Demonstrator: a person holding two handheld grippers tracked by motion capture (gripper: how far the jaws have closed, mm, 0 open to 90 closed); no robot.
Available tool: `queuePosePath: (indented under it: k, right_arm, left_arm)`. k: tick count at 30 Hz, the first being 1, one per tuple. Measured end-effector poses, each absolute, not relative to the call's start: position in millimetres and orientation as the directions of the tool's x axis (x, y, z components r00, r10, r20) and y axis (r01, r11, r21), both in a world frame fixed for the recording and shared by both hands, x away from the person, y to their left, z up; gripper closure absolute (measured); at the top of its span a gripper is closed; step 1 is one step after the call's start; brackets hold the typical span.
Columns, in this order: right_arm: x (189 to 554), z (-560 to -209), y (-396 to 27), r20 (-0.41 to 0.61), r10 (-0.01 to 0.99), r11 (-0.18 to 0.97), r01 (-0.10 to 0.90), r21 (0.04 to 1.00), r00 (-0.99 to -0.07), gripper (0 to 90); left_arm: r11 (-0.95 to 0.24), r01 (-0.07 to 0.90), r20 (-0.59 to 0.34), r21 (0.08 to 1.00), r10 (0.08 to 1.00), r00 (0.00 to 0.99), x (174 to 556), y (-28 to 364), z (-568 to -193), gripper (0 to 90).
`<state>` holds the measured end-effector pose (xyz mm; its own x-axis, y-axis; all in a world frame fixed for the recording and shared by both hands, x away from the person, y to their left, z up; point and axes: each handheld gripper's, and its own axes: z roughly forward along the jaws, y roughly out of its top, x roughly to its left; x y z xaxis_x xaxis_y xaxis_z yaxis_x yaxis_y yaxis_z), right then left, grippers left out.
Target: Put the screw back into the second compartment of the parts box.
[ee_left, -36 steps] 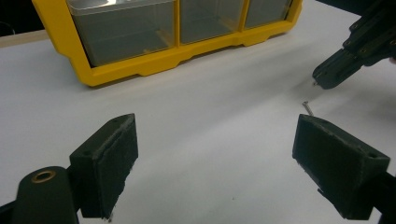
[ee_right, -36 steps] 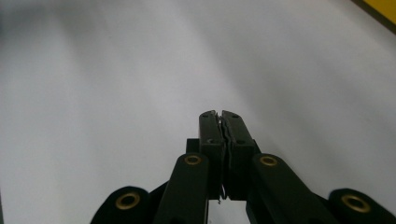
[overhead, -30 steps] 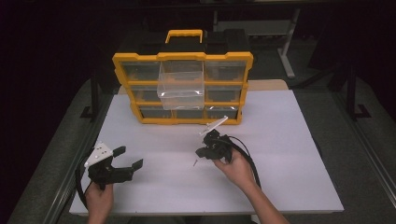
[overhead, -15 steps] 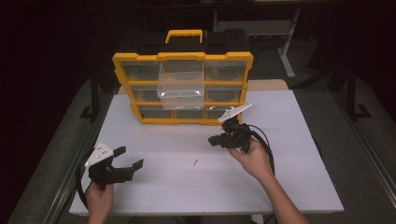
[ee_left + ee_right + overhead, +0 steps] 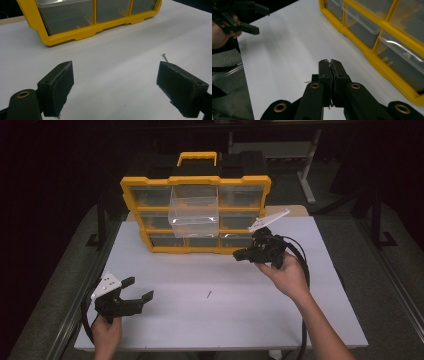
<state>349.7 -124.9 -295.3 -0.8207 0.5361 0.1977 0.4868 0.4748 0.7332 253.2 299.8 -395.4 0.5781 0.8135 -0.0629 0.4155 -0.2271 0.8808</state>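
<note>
Right gripper (image 5: 248,254), jaws pinched shut on a thin screw-like bit, sits right of centre, organizer's open clear drawer (image 5: 194,210) up-left of it; left gripper (image 5: 136,295) gapes empty lower left, farther, loose screw (image 5: 209,294) on table between.

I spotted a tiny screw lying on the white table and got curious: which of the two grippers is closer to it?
The left. The left gripper rests low on the table just beside the screw, jaws open toward it. The right gripper is raised farther back, near the yellow drawer organizer.
</note>
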Motion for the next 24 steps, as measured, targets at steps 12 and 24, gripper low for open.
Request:
queuePosePath:
  k: [12,24]
  right_arm:
    - [357,-257,-132,0.189,0.537,0.447,0.467,0.763,-0.822,87.4]
    - [364,-211,-129,0.160,0.525,0.449,0.432,0.782,-0.836,87.4]
  left_arm:
    - [-0.219,0.422,-0.071,0.880,0.817,0.572,253,301,-395,13.9]
    - [-0.237,0.421,-0.058,0.875,0.814,0.578,253,301,-394,13.9]
